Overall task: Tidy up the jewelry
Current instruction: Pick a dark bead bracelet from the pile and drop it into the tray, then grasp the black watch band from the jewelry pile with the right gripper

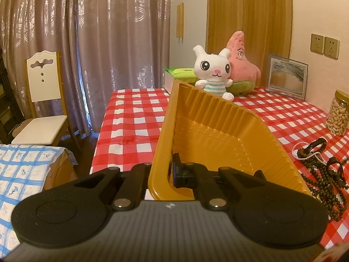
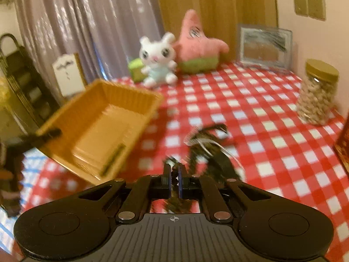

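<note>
We hold the ribbed yellow plastic tray (image 1: 218,135) tilted up off the red-and-white checked worktop (image 1: 135,118), our left hand-held gripper (image 1: 160,175) clamped on its near wall, likely so the jewelry can be dropped in. Our right hand-held gripper (image 2: 173,180) is pinched together on a dark bead strand (image 2: 173,178) drawn from the tangled pile of dark beads, pearls and black bands (image 1: 322,170), just beside the tray. A jar of nuts (image 2: 316,93) and plush toys (image 2: 174,59) stand well clear
</note>
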A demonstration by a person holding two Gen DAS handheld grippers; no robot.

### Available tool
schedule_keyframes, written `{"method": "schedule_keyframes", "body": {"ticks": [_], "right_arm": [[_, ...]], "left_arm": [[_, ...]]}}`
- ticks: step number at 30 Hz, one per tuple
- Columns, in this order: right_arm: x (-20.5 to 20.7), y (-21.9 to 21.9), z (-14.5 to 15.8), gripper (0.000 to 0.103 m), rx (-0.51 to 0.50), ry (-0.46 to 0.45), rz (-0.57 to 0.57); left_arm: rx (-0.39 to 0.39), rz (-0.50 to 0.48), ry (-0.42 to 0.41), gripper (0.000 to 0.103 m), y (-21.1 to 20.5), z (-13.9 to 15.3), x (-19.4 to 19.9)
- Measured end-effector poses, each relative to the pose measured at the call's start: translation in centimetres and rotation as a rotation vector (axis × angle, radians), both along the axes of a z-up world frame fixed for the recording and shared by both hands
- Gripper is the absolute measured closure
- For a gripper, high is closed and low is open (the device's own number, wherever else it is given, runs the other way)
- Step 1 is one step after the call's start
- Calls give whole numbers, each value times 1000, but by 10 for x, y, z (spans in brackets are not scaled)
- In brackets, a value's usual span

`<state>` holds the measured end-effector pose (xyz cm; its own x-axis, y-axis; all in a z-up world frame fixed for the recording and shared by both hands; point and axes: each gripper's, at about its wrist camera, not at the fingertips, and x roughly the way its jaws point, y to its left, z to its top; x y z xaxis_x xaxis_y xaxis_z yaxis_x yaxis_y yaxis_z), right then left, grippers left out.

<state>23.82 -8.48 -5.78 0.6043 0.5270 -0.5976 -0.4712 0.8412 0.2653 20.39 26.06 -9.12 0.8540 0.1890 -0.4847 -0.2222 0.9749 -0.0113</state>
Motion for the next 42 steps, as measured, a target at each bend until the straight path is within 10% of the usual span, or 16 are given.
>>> {"method": "schedule_keyframes", "body": {"ticks": [8, 19, 30, 42], "right_arm": [[11, 73, 21, 97, 174, -7, 149], [20, 140, -3, 94, 105, 33, 188], [9, 89, -15, 61, 39, 72, 24], [29, -20, -41, 59, -175, 86, -106]], "left_arm": [[-8, -14, -5, 98, 1, -1, 0], [-32, -31, -12, 99, 4, -2, 0], [-48, -41, -8, 99, 9, -6, 2], [-87, 20, -8, 99, 8, -6, 3]]}}
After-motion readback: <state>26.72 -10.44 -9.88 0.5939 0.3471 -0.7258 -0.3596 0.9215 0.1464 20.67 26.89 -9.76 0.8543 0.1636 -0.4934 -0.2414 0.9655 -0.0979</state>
